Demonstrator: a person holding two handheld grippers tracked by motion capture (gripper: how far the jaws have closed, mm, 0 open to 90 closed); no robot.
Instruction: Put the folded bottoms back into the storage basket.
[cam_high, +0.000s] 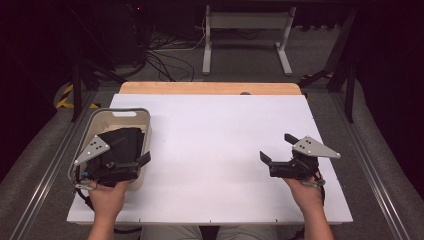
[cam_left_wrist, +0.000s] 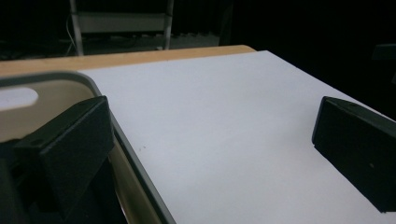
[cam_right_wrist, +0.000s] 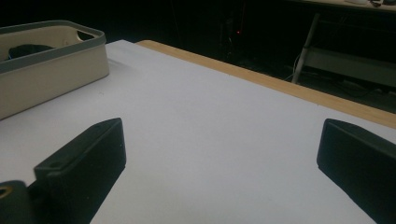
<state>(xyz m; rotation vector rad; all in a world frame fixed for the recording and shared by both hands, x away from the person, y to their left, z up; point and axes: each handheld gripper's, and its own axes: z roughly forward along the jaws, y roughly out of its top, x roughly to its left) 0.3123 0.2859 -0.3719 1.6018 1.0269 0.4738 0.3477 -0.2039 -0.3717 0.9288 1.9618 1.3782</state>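
Observation:
A beige bin (cam_high: 142, 117) with a grey rim stands at the left of the white table (cam_high: 215, 130), and a black cloth (cam_high: 125, 142) lies inside it. My left gripper (cam_high: 132, 150) hovers over the bin's near right corner, open and holding nothing. In the left gripper view, one jaw is above the bin's rim (cam_left_wrist: 95, 91) and the other above the bare table; the left gripper (cam_left_wrist: 212, 116) is wide apart. My right gripper (cam_high: 277, 148) rests near the table's right side, open and empty. In the right gripper view, the right gripper (cam_right_wrist: 222, 135) faces the bin (cam_right_wrist: 51, 70) far off, with the cloth (cam_right_wrist: 28, 49) peeking over its rim.
A wooden strip (cam_high: 210, 88) runs along the table's far edge. Beyond it stand a white desk frame (cam_high: 247, 35) and loose cables (cam_high: 165, 55) on the floor. Dark stand legs (cam_high: 80, 85) flank both back corners.

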